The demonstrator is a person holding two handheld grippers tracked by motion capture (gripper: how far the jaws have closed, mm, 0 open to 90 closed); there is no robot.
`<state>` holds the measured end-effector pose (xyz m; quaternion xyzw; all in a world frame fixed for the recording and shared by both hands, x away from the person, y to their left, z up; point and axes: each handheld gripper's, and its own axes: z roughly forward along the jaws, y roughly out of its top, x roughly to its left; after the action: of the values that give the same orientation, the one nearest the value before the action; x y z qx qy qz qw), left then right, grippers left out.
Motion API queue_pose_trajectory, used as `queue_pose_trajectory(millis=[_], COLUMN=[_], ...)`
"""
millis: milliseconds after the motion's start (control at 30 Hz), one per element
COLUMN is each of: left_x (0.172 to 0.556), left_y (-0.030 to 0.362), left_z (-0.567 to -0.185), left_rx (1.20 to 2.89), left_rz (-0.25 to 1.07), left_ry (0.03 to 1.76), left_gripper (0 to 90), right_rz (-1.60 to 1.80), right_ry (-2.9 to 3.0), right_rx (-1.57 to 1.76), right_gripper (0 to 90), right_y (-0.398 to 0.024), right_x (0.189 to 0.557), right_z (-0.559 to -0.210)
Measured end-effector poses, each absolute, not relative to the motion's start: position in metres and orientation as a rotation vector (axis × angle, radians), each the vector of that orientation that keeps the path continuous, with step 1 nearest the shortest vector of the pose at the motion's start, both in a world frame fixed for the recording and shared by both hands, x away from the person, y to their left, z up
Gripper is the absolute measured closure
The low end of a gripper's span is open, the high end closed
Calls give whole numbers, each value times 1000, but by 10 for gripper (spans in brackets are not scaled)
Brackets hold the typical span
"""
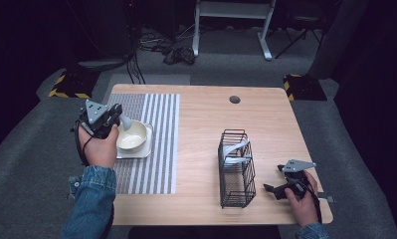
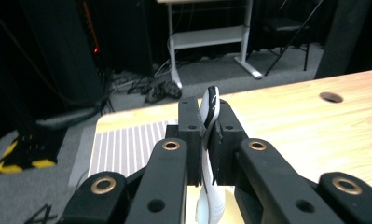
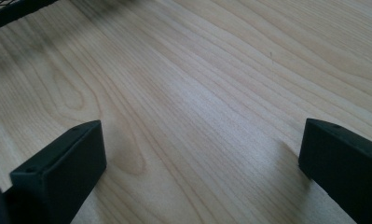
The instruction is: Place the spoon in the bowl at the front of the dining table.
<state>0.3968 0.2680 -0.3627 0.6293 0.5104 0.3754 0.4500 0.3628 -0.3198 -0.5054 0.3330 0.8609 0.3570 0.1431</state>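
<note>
From where I stand, the left tongs (image 1: 117,118) clamp a white spoon (image 2: 210,116) upright above the cream bowl (image 1: 132,135), the wire rack (image 1: 236,169) well off toward four o'clock, nearer the right tongs (image 1: 271,189), which gape empty on the desk (image 1: 201,129).

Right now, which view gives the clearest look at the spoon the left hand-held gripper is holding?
The left gripper view: the spoon stands edge-on, clamped between the two black jaws, handle tip up. The high view shows it small, reaching from the left hand-held gripper into the bowl. The right gripper view looks at bare table.
</note>
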Motion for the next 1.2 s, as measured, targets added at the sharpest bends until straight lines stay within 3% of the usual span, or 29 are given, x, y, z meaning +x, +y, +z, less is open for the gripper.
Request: queue_pose_trajectory(millis=[500,1067,1200], left_x=[408,415,415], left_y=[277,271,263], left_z=[-407,-422,-427], left_rx=[1651,1702,1692], left_rz=[919,934,887], left_ry=[1312,1325,1317], left_gripper=[845,835,696], right_rz=[1029,1029,1029], right_ry=[2483,2483,2483], right_rx=[960,960,960], right_gripper=[7,7,7], right_y=[-320,-320,-320], right_x=[363,363,363], right_z=[-505,-505,-505])
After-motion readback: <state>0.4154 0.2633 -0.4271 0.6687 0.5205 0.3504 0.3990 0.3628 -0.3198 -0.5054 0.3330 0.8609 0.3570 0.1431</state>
